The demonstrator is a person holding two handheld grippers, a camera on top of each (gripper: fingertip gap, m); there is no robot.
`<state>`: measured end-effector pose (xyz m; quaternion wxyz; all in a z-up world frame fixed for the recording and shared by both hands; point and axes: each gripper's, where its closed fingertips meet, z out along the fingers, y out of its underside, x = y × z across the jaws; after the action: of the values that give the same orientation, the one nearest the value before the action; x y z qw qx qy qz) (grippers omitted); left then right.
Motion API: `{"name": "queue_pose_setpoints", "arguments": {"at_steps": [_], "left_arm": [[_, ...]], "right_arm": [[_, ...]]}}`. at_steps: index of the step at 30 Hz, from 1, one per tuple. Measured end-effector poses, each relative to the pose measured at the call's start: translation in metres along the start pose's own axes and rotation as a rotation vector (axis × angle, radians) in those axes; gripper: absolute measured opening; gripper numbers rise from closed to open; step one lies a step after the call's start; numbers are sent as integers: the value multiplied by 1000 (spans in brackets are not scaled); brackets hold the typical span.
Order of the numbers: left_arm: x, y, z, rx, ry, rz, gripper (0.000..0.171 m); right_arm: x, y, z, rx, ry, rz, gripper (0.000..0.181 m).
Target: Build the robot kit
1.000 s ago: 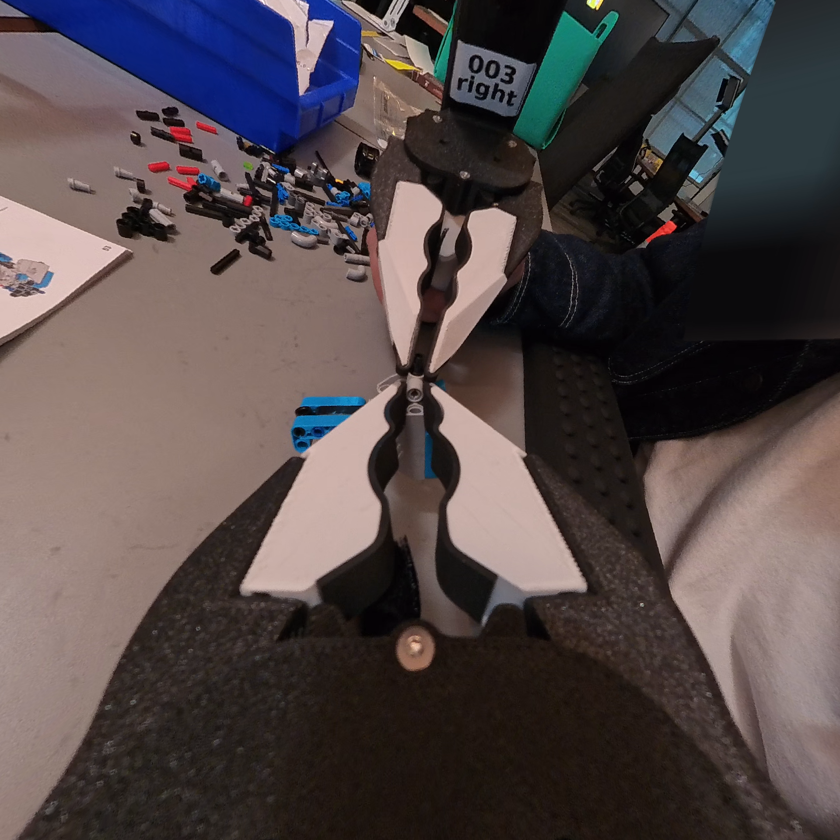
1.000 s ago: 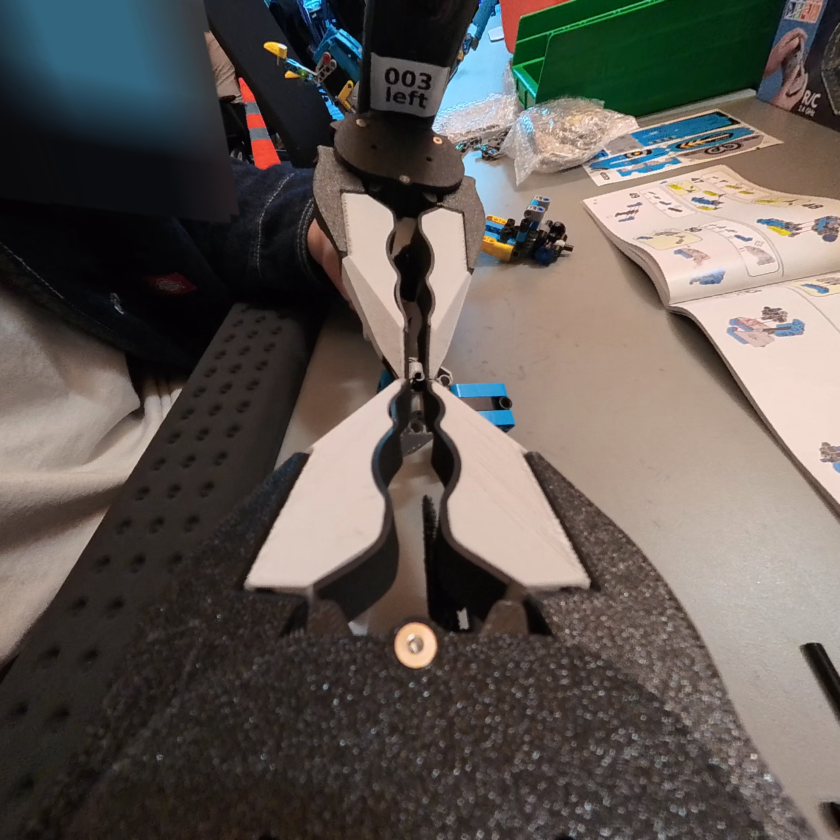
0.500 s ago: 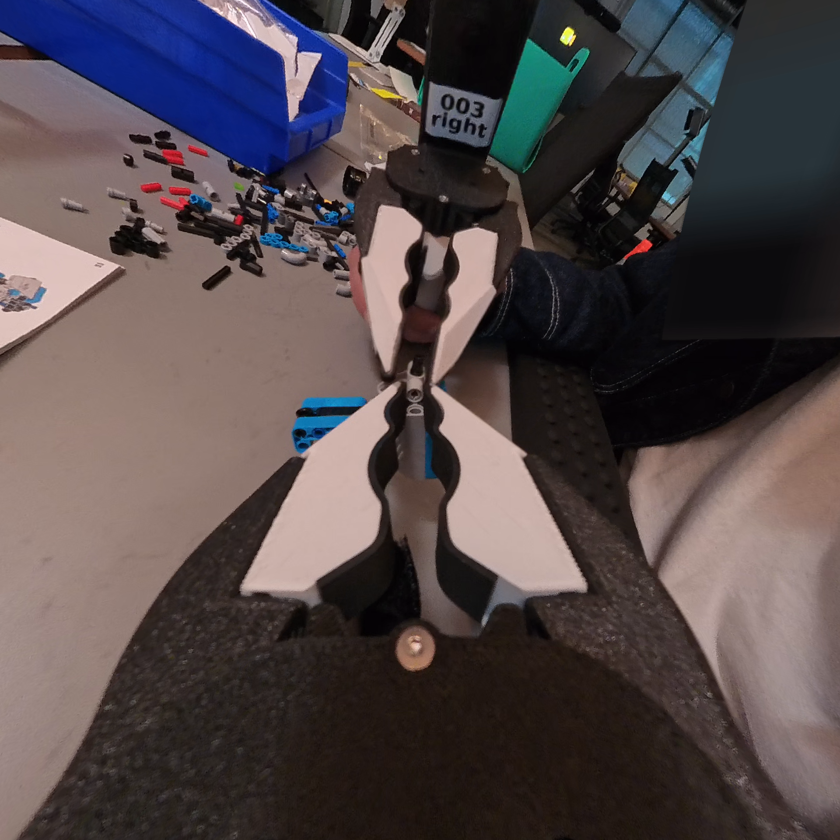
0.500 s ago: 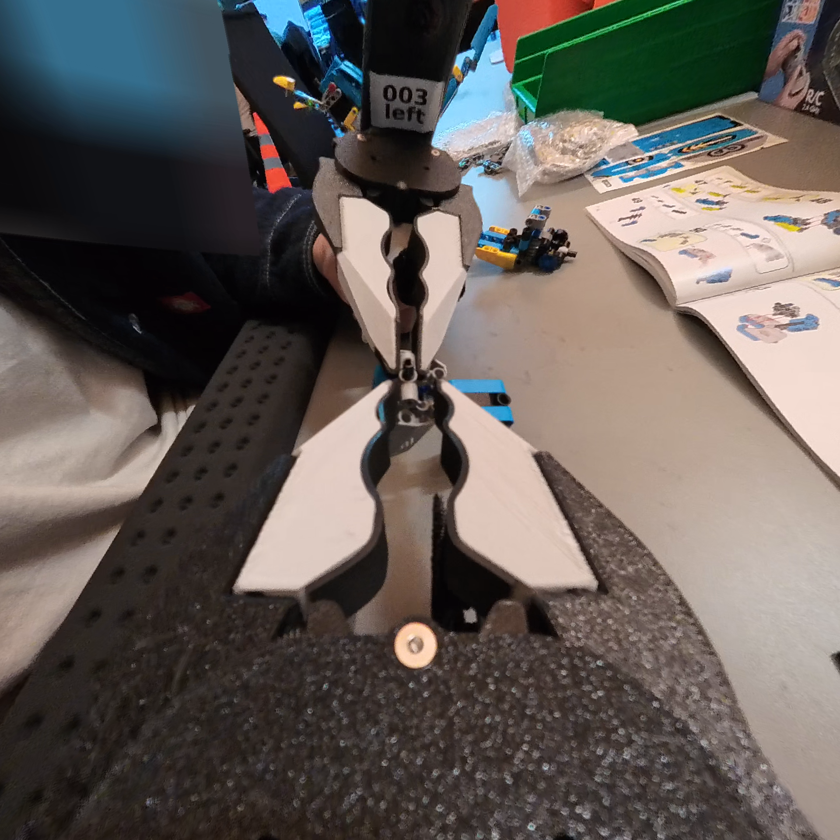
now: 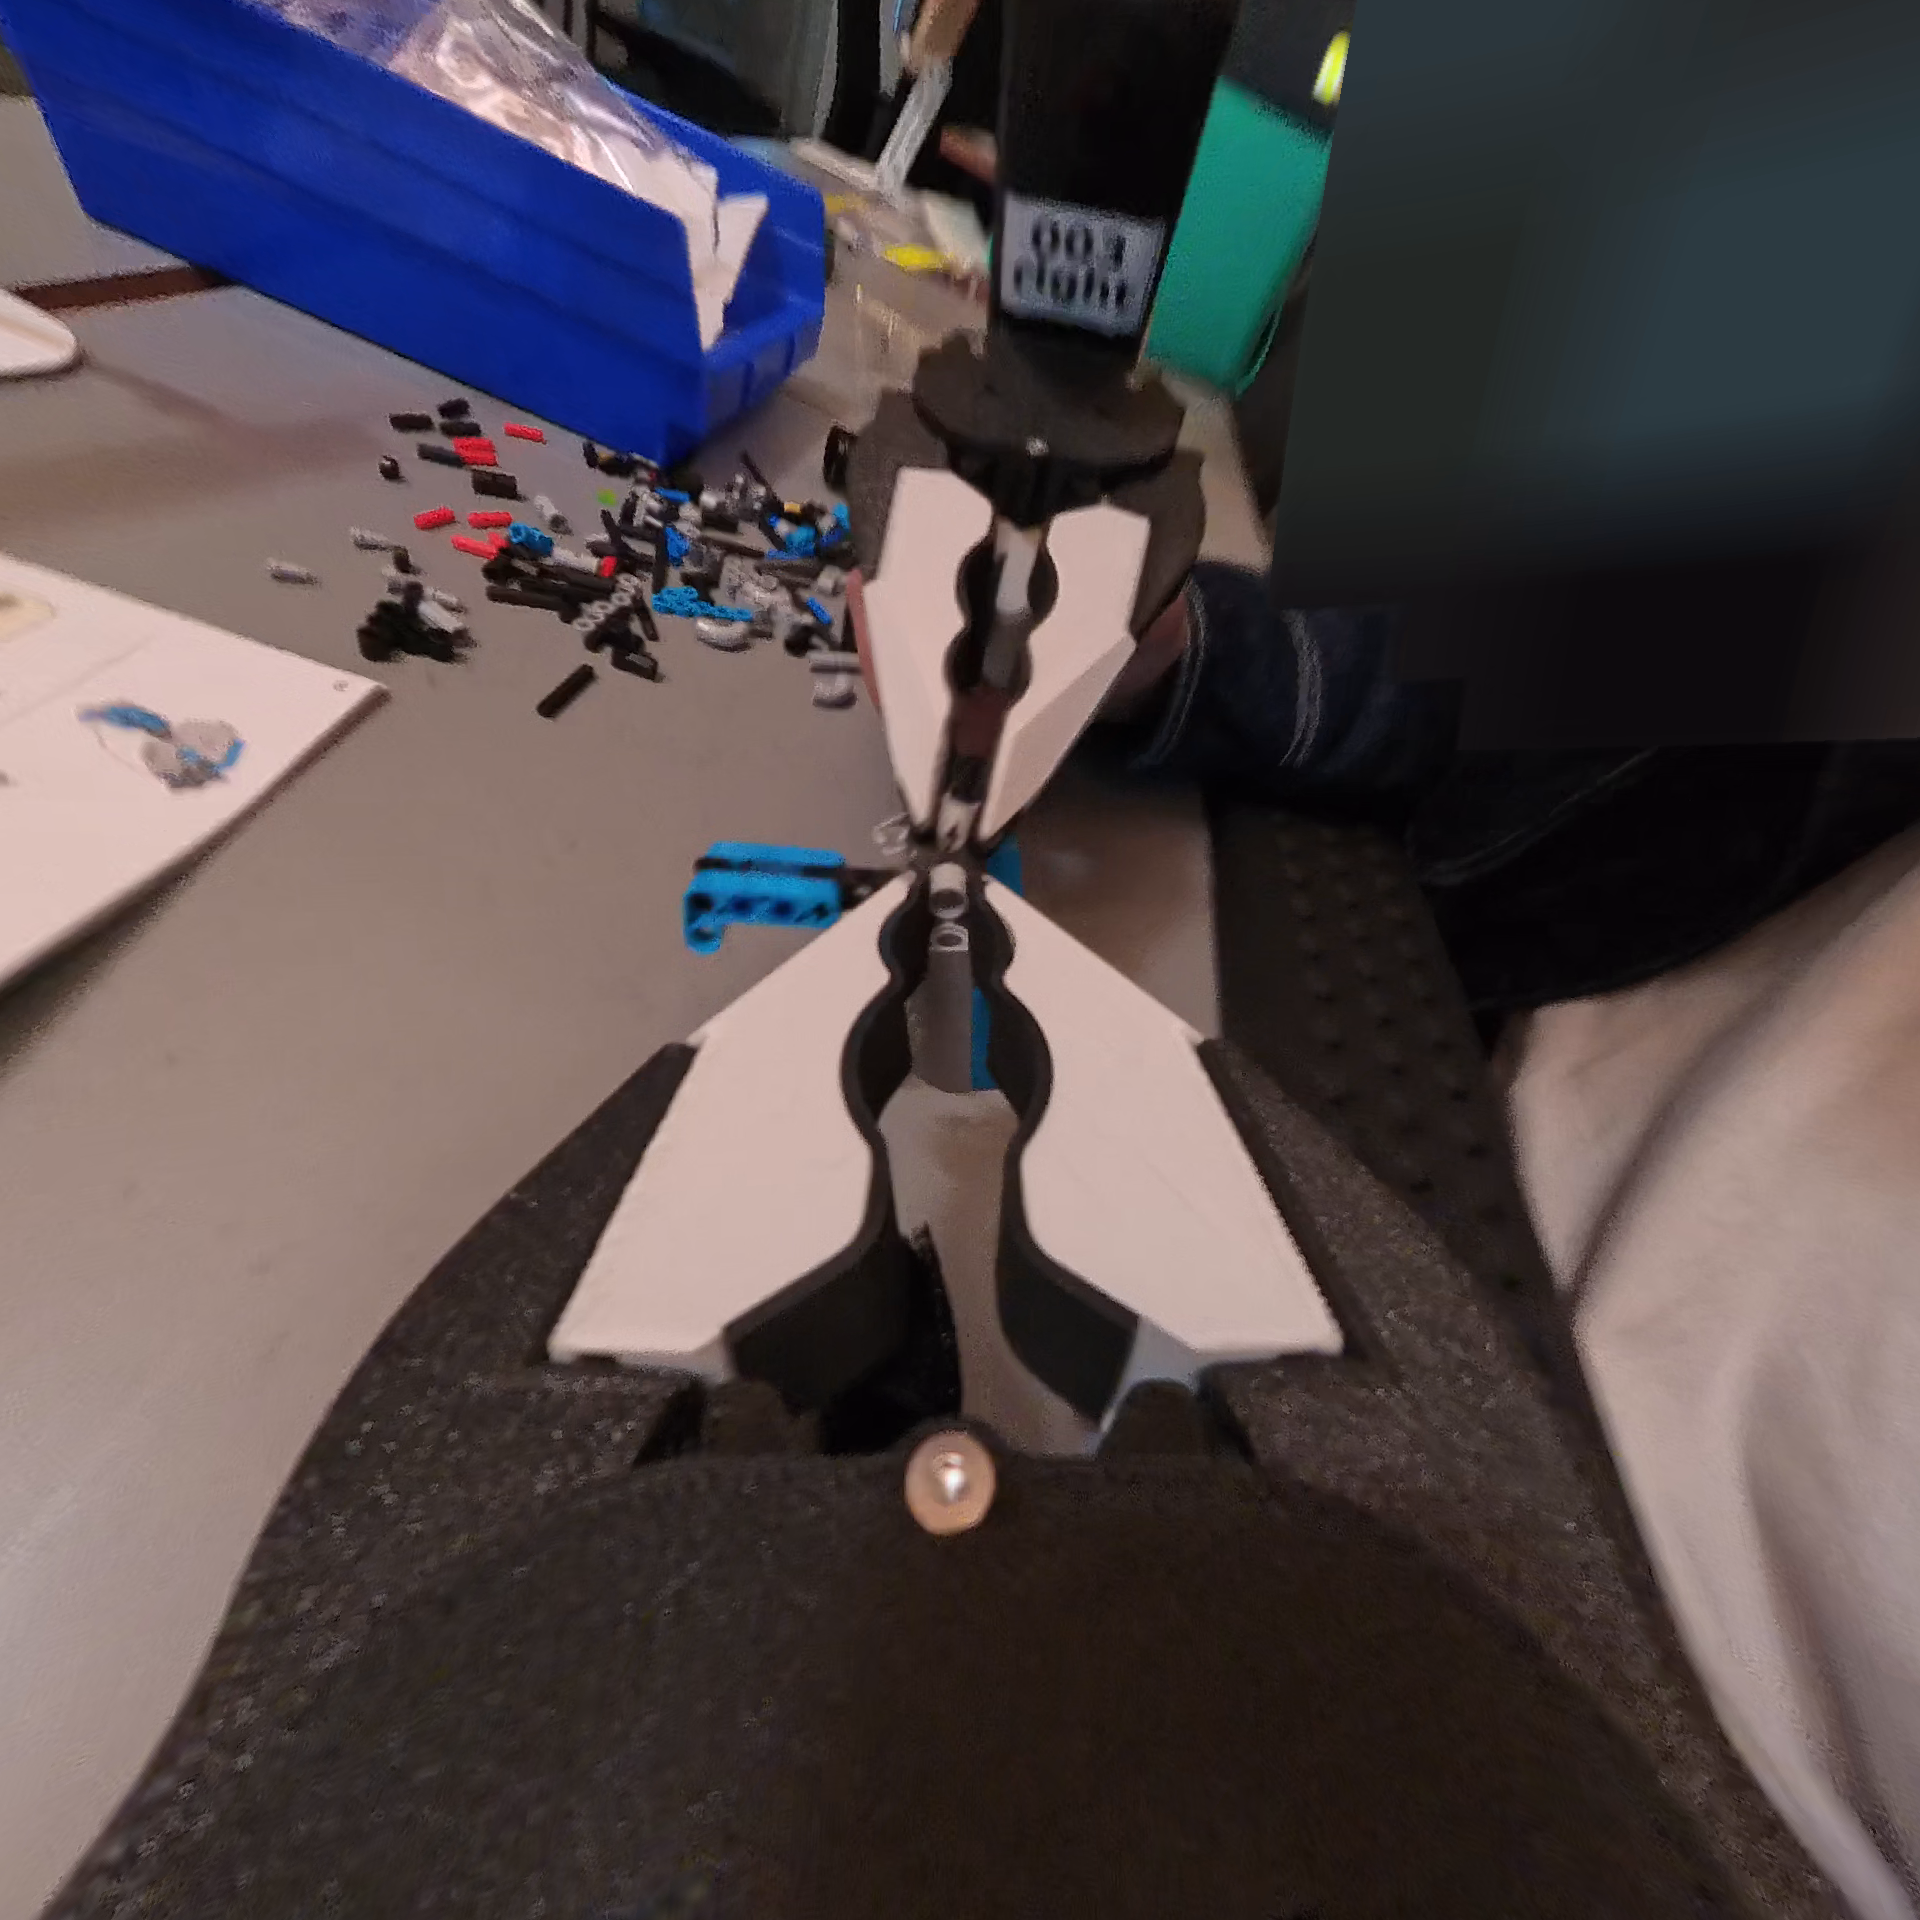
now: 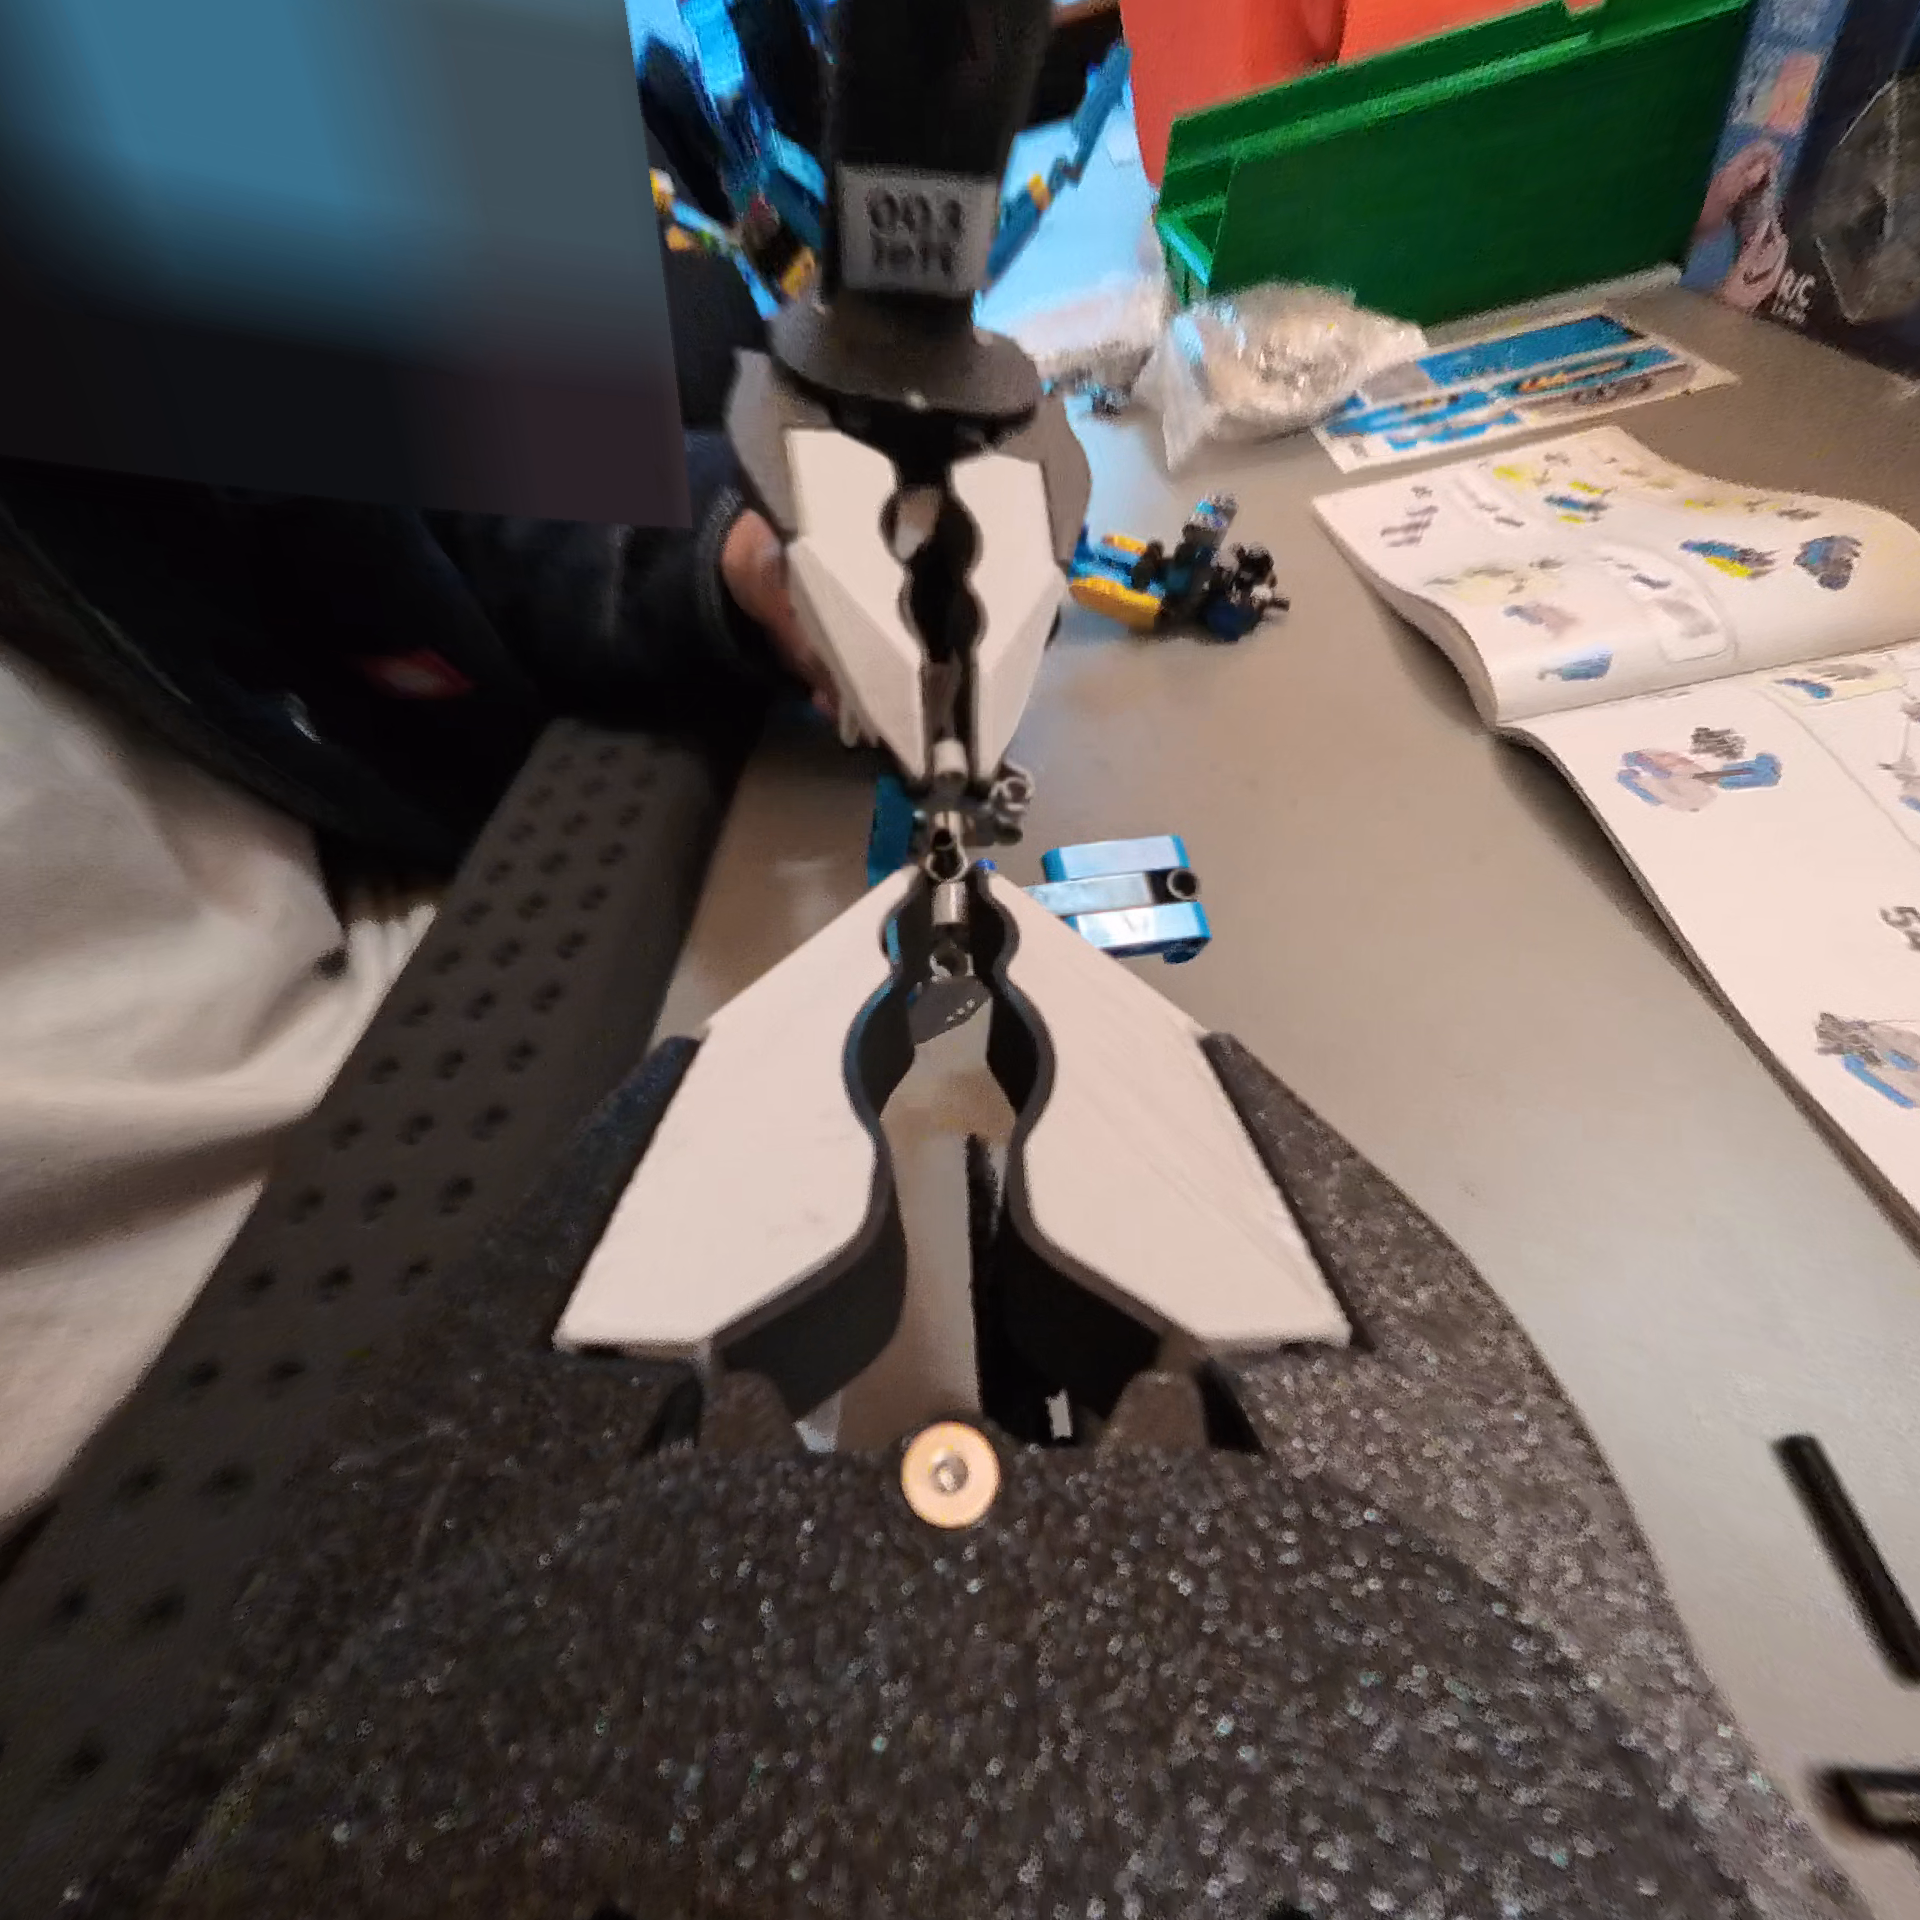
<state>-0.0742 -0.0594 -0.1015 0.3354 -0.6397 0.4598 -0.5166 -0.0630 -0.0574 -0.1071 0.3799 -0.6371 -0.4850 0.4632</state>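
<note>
A: In the left wrist view, what did the left gripper hold?
B: It stayed clamped on a grey beam, beside the blue frame on the desk.

A: And the right wrist view?
B: The right gripper, clamped on a small grey connector, had drawn slightly away from the frame.

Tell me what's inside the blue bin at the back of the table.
The blue bin holds crumpled clear plastic bags and something white at its near end. Its wall hides whatever lies lower down, and the picture is blurred.
</note>
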Motion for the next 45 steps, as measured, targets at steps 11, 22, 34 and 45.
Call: {"name": "queue_pose_setpoints", "arguments": {"at_steps": [11,22,34,45], "left_arm": [[5,9,8,-37,34,-23,6],[6,11,10,-38,47,-47,6],[5,23,15,-96,48,-86,6],[6,29,16,-122,65,-121,6]], "right_arm": [[-5,8,7,-45,-22,4,5],[-6,13,10,-73,-26,1,5],[-7,27,12,-146,-41,19,5],[-9,33,14,-184,-31,-31,5]]}}
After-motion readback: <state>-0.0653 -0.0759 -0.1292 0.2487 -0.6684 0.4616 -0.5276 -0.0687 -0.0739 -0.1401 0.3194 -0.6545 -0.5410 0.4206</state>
